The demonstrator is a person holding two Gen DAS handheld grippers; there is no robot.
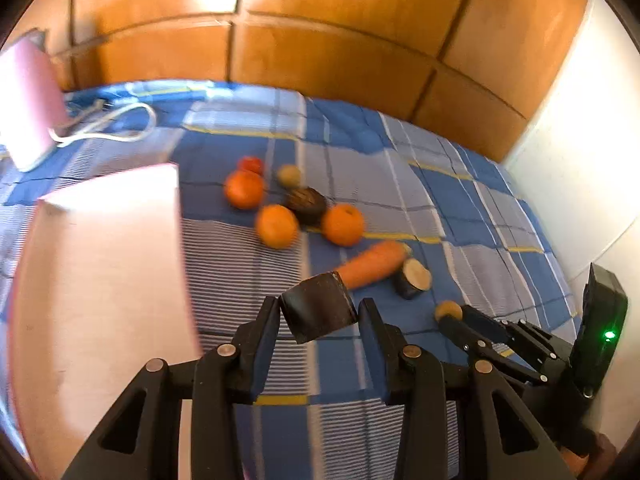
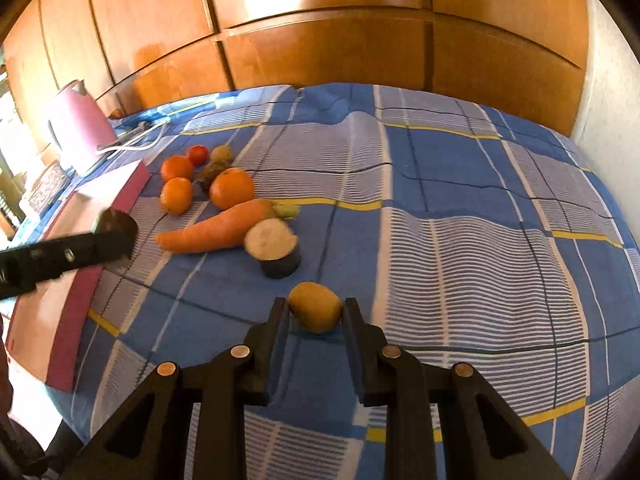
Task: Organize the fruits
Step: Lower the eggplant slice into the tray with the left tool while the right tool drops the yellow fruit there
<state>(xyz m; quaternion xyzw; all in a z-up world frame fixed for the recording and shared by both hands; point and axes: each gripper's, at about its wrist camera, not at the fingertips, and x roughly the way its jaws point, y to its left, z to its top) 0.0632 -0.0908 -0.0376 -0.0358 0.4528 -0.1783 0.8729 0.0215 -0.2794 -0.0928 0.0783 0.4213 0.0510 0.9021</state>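
Observation:
My left gripper (image 1: 319, 307) is shut on a dark eggplant piece (image 1: 318, 306) and holds it above the blue checked cloth, beside the pink box (image 1: 100, 272). It also shows in the right wrist view (image 2: 116, 232). My right gripper (image 2: 315, 307) is shut on a small yellow-brown potato (image 2: 315, 306). On the cloth lie three oranges (image 1: 276, 226), a small tomato (image 1: 251, 165), a carrot (image 1: 372, 264), a second cut eggplant piece (image 1: 414, 278), a dark round fruit (image 1: 306, 204) and another small potato (image 1: 289, 175).
A pink kettle (image 2: 80, 124) with a white cord (image 1: 108, 128) stands at the far left. A wooden wardrobe (image 2: 320, 40) runs behind the bed. A white wall (image 1: 580, 160) is on the right. The blue checked cloth (image 2: 480, 240) stretches out to the right.

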